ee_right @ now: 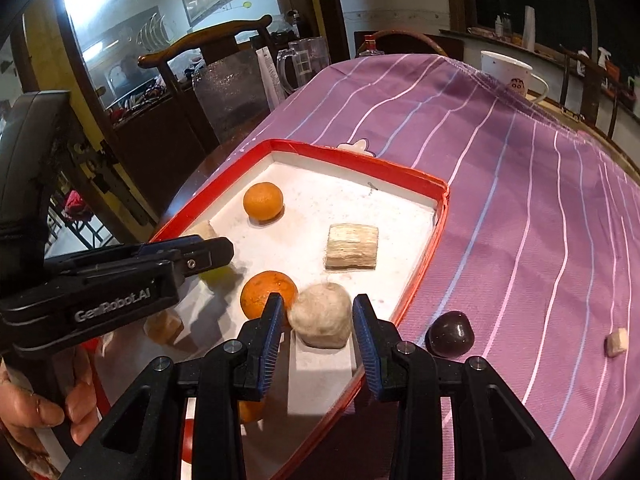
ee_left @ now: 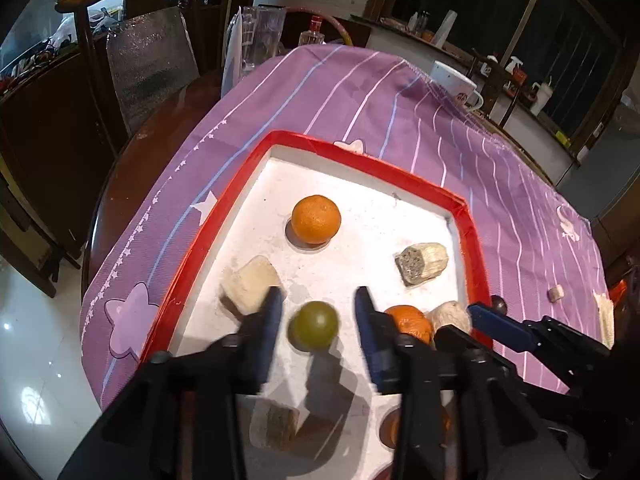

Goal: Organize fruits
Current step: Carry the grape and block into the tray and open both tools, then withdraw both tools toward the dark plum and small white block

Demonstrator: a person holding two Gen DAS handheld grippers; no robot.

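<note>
A red-rimmed white tray (ee_left: 280, 138) (ee_right: 438, 216) lies on the purple striped cloth. In it are an orange (ee_left: 315, 219) (ee_right: 263, 201), a second orange (ee_left: 410, 322) (ee_right: 267, 293), a green round fruit (ee_left: 314, 325), pale cut chunks (ee_left: 252, 280) (ee_left: 421, 262) (ee_right: 352, 246) and a whitish peeled lump (ee_right: 322, 314) (ee_left: 450, 314). My left gripper (ee_left: 318, 308) is open, its fingers either side of the green fruit. My right gripper (ee_right: 318, 312) is open around the whitish lump. A dark purple fruit (ee_right: 450, 334) lies on the cloth right of the tray.
A white mug (ee_right: 506, 74) (ee_left: 454, 80) and a glass mug (ee_right: 304, 62) stand at the table's far edge. A small pale chunk (ee_right: 616, 342) (ee_left: 556, 293) lies on the cloth at right. A wooden chair (ee_left: 132, 40) stands beyond the table on the left.
</note>
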